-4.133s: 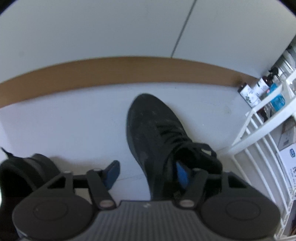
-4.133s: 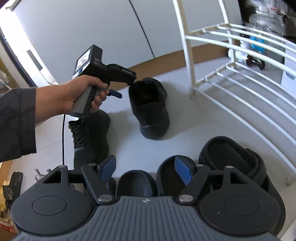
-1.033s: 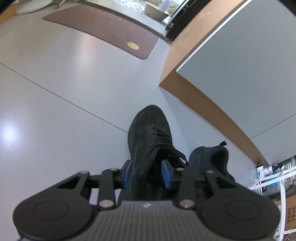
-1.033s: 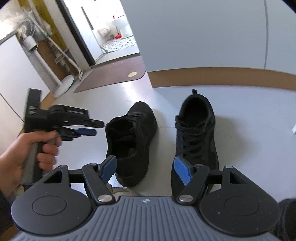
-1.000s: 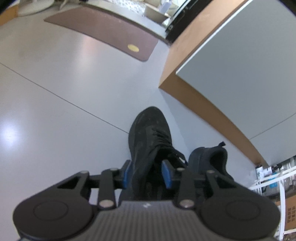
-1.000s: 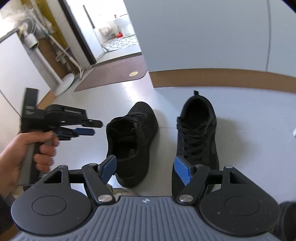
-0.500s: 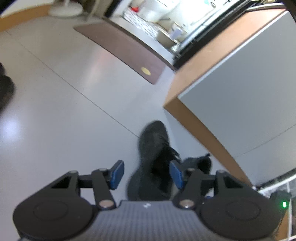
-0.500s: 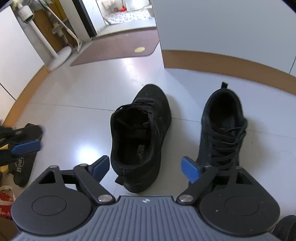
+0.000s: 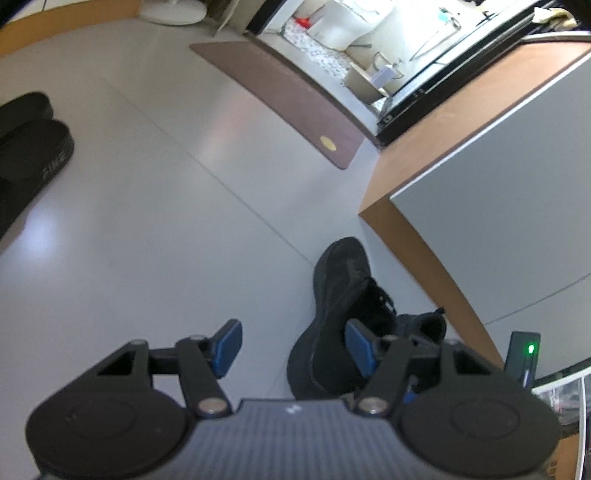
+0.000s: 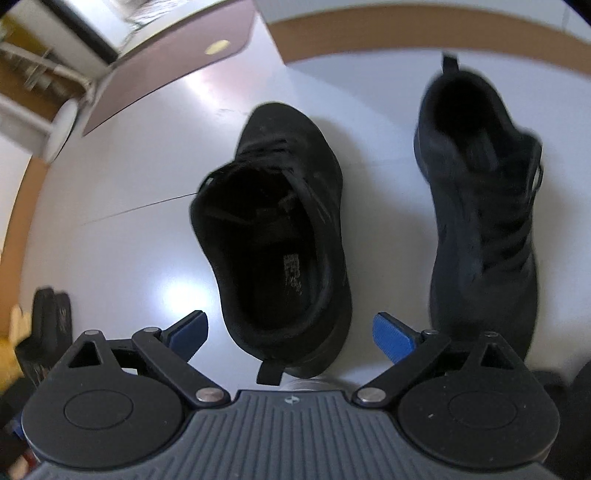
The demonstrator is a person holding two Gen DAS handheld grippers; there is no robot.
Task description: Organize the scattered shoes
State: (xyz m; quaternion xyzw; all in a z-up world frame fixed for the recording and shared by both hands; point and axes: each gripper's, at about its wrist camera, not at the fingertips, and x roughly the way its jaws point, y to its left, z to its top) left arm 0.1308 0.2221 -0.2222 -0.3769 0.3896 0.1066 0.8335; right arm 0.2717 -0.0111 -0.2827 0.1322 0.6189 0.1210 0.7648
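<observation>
from my right wrist view, two sneakers sit side by side on the floor (image 10: 110, 240), apart: the left sneaker (image 10: 280, 236) with its toe toward the mat (image 10: 166, 74), the right sneaker (image 10: 484, 206) with its heel toward the baseboard (image 10: 406, 33). in my left view, two slides (image 9: 29, 147) lie together far to the left, well apart from them.

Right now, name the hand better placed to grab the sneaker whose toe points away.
Right. Its open tongs straddle that sneaker's heel; the left tongs stand beside it.
</observation>
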